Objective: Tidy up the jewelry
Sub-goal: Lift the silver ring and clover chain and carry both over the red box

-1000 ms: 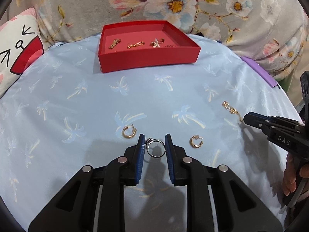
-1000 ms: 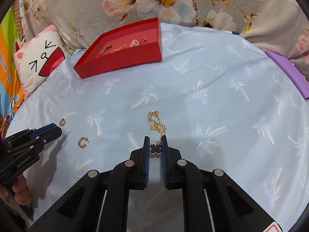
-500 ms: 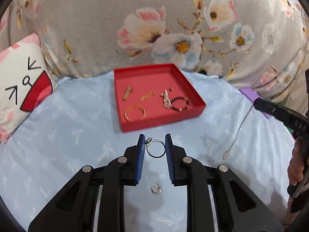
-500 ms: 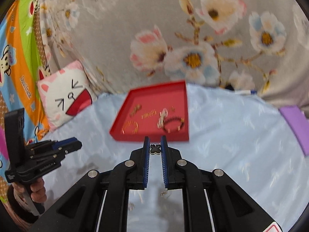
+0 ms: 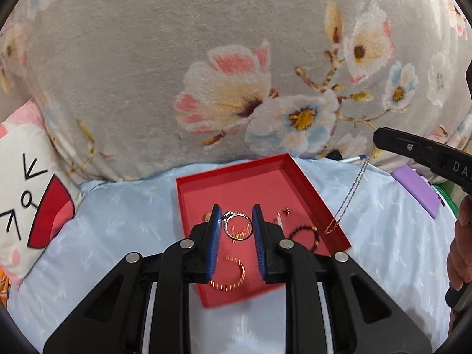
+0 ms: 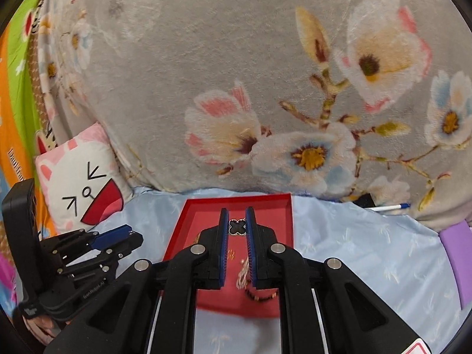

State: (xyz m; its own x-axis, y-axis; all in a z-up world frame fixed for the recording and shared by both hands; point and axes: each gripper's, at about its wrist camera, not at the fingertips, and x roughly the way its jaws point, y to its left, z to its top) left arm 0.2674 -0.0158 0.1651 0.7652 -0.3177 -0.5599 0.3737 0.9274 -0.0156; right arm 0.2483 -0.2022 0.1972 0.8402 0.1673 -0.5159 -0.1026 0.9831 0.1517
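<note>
The left gripper [image 5: 237,225] pinched a silver ring [image 5: 237,225] above the red tray [image 5: 306,183]. The right gripper [image 6: 237,225] clamped a black clover pendant [image 6: 237,226] over that tray; only the left view showed its thin chain [image 5: 349,196] dangling to the tray's rim.

a grey floral blanket [image 5: 206,67] fills the view from 9 through 12 to 3 o'clock. below it lies a pale blue sheet [image 5: 124,215] with a faint palm print. a cat-face pillow [image 5: 26,188] leans at 9 o'clock. a purple block [image 5: 419,188] sits at 3 o'clock, a pen [image 6: 389,207] just beside the blanket's foot.
</note>
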